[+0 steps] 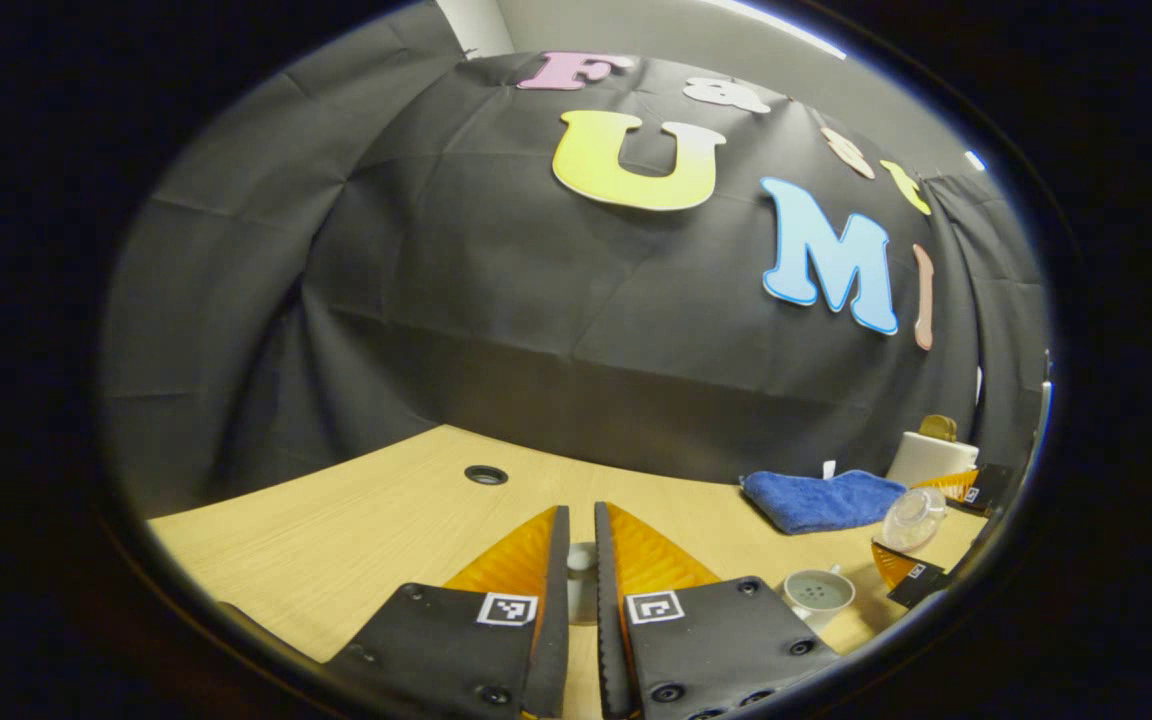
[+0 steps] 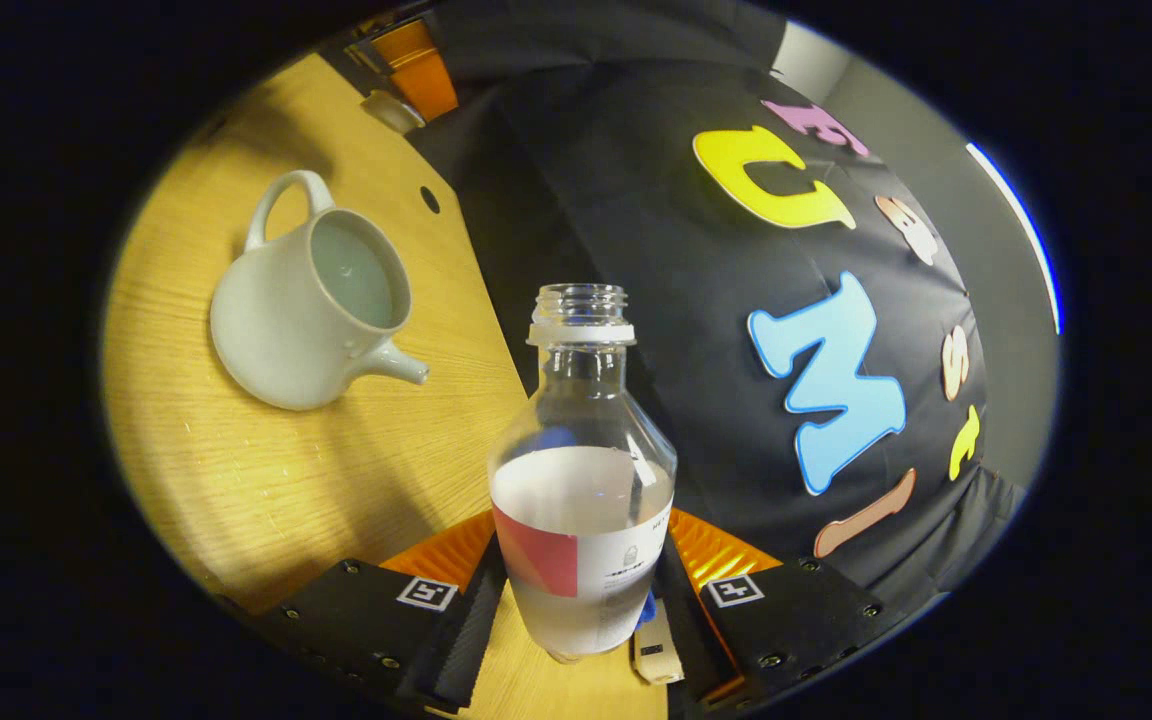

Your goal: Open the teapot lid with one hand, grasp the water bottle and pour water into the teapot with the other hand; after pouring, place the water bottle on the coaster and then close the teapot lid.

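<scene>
The right tongs (image 2: 581, 615) pinch the clear uncapped plastic water bottle (image 2: 581, 480), half full and upright; the pale ceramic teapot (image 2: 311, 310) stands open on the wooden tabletop (image 2: 266, 480), water inside; the left tongs (image 1: 581, 575) pinch its small pale lid (image 1: 582, 556); pouring seems done; coaster and closing remain; the bottle's label is unreadable.

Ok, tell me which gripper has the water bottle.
The right gripper, clamped on the water bottle; the left gripper pinches a small pale piece.
</scene>
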`<state>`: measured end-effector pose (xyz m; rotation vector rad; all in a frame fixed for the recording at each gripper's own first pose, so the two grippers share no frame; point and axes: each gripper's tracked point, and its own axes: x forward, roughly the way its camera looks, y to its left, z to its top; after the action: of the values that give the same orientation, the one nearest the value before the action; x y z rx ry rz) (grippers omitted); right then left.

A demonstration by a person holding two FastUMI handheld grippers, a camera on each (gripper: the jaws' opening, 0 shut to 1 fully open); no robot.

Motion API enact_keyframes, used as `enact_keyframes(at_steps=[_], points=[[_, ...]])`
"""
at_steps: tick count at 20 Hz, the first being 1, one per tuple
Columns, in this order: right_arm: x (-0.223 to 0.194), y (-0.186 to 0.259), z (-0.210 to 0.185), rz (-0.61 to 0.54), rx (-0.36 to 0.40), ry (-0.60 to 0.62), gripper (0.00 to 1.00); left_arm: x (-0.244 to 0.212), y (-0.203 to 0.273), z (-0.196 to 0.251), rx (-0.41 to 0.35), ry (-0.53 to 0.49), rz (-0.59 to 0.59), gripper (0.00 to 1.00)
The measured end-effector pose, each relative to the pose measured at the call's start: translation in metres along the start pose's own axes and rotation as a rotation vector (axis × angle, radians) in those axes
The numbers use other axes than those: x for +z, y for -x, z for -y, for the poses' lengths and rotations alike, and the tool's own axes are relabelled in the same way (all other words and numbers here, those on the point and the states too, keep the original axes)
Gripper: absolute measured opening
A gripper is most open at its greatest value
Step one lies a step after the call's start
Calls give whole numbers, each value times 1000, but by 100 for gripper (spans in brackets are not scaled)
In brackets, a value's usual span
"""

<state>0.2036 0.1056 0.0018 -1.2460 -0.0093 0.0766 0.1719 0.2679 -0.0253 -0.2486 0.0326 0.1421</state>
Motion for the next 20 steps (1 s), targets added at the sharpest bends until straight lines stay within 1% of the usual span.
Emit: enact_keyframes(at_steps=[3,4,5,6,11,14,15,16,17,19,20], points=[[7,-1,4,29,-15,114,75,0,-2,1,-8,-2,5,22],[10,-1,4,37,-15,144,75,0,-2,2,-11,0,5,18],[11,-2,5,42,-17,173,75,0,-2,2,-12,-1,4,18],[13,-3,5,48,-17,204,75,1,-1,2,-12,-1,5,22],[27,-5,11,88,-47,357,75,1,-3,2,-17,3,10,22],[31,-1,14,97,-47,428,75,0,-3,3,-17,-4,6,22],[33,-2,15,102,-51,452,75,1,-3,3,-18,-1,8,19],[34,-2,17,108,-56,476,75,3,-3,3,-19,4,12,19],[36,-3,18,116,-56,502,75,3,-2,2,-19,6,14,22],[40,-2,21,133,-60,570,75,1,-2,3,-22,3,10,14],[41,-2,22,139,-61,597,75,0,-2,3,-23,1,7,22]])
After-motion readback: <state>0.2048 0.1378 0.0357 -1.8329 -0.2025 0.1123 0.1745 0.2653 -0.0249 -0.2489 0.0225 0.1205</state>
